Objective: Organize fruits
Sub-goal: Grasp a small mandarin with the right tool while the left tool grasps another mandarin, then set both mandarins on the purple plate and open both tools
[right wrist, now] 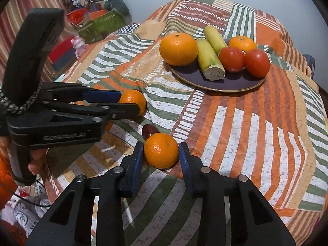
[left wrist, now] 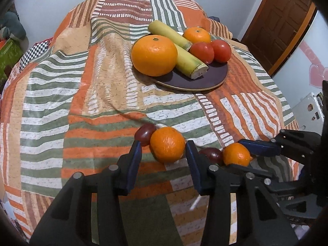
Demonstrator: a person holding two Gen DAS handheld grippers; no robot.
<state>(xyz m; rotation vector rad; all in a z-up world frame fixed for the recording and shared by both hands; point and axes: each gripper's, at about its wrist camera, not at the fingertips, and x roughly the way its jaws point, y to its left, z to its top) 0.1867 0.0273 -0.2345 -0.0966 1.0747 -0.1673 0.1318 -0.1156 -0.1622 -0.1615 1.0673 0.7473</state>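
A dark plate on the patchwork cloth holds a big orange, a small orange, two yellow-green stalk pieces and two tomatoes. My left gripper stands open around a loose orange, fingers close to its sides, with a dark red fruit just behind. My right gripper is shut on another orange, its pads touching both sides; a dark red fruit lies behind it. Each gripper shows in the other's view, the right one and the left one.
The cloth covers a rounded table that drops off at the sides. A wooden door stands at the right. Boxes and clutter lie on the floor to the left. A white case stands at the right.
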